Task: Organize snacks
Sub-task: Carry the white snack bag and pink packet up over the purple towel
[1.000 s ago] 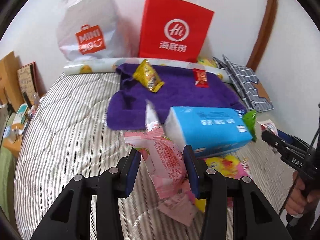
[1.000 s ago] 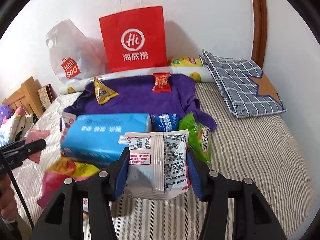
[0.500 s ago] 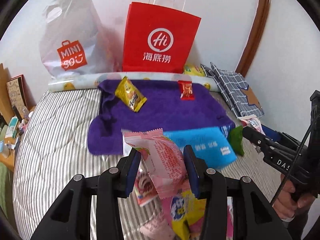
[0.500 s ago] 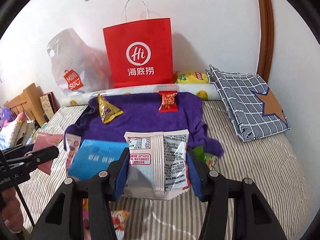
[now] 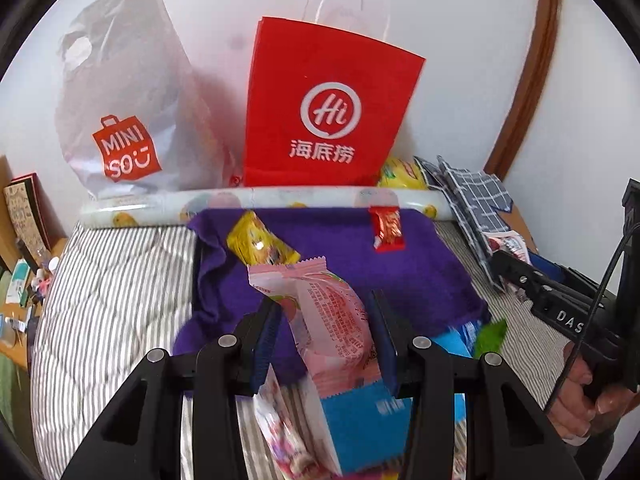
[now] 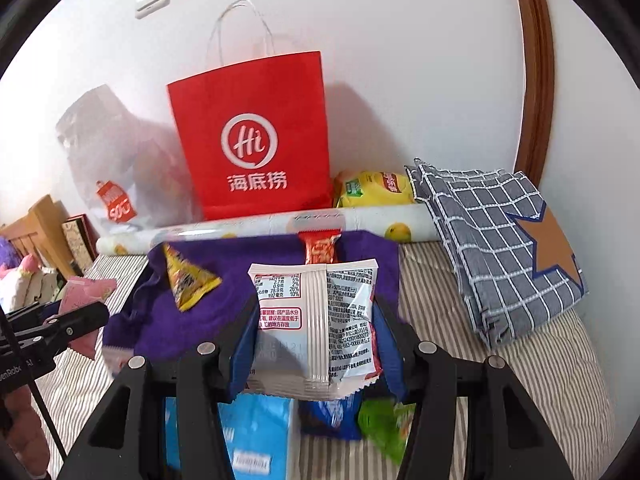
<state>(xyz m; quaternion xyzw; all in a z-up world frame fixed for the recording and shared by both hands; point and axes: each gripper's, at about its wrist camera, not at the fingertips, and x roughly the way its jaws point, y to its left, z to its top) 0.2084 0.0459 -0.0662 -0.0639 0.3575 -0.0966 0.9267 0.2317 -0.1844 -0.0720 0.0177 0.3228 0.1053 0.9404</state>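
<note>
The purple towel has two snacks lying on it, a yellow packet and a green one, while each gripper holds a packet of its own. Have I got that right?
Not quite: the second snack on the purple towel is a small red packet, not green. The left wrist view shows it near the towel's far edge, with the yellow packet to its left. The rest holds: the left gripper clamps a pink packet, the right gripper a white one.

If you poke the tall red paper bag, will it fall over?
Probably, yes. The red paper bag stands tall and narrow, leaning at the wall, so a nudge could tip it. It looks like stiff paper, likely light; its contents aren't visible. The roll lying before it might stop it sliding forward.
</note>
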